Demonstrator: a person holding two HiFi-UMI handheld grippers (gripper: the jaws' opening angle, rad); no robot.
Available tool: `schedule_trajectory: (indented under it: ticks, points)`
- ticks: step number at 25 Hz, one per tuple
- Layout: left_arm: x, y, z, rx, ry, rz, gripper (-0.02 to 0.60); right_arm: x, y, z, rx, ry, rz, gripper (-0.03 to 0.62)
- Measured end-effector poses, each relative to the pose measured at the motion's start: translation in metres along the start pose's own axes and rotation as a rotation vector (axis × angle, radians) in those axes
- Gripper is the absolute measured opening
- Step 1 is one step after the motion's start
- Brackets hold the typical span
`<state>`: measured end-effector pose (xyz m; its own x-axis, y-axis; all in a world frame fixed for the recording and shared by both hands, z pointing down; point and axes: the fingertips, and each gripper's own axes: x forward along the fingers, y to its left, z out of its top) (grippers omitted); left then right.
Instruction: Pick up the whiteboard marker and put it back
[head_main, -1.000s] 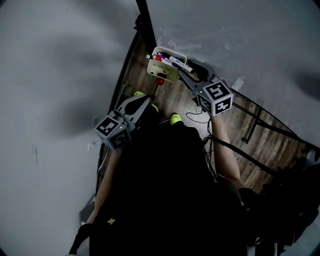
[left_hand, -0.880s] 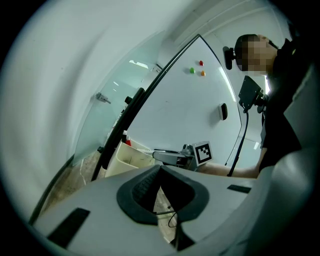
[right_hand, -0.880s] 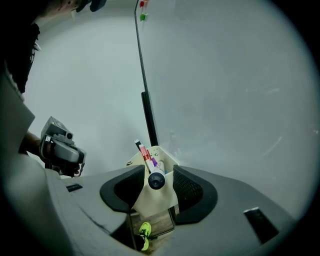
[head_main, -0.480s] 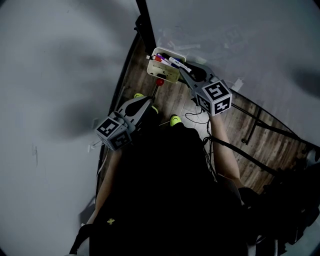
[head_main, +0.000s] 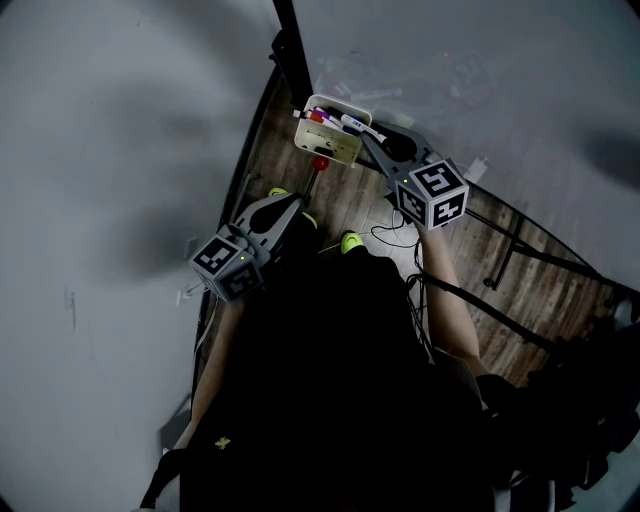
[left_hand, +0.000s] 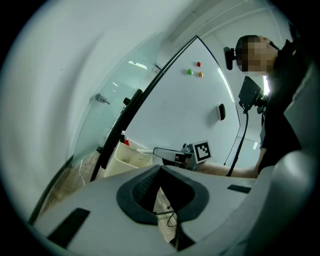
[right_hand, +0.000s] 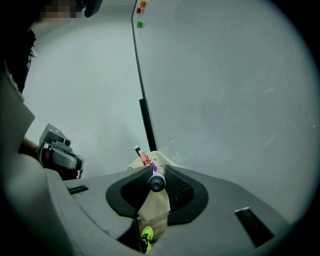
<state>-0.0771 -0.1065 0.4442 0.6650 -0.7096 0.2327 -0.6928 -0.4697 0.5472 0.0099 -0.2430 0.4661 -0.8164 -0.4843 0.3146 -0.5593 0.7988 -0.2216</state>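
A cream marker box (head_main: 338, 153) hangs at the foot of the whiteboard and holds several markers. A white marker with a purple band (head_main: 358, 126) lies across the box's top. My right gripper (head_main: 368, 141) reaches to it from the right. Its jaws have just been closing, and the marker (right_hand: 156, 182) is now pinched end-on between the pads, above the box (right_hand: 154, 206). My left gripper (head_main: 296, 208) hangs lower left, away from the box. In the left gripper view its jaws (left_hand: 160, 172) meet at the tips with nothing between them.
A black frame post (head_main: 291, 52) runs up beside the box. Coloured magnets (left_hand: 199, 64) and a dark eraser (left_hand: 220, 112) sit on the whiteboard. Below are a wooden floor with cables (head_main: 392, 238), my yellow-green shoe (head_main: 351, 240) and black stand legs (head_main: 515, 250).
The right gripper's jaws have closed from wide open onto the marker lying on the box. The left gripper has not moved.
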Motion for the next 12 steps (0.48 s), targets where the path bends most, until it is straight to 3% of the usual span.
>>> schedule_trajectory:
  ticks: [12]
  points:
    - [0.004, -0.006, 0.000, 0.003, -0.024, -0.016, 0.020, -0.009, 0.004, 0.012, -0.030, -0.017, -0.005, 0.072]
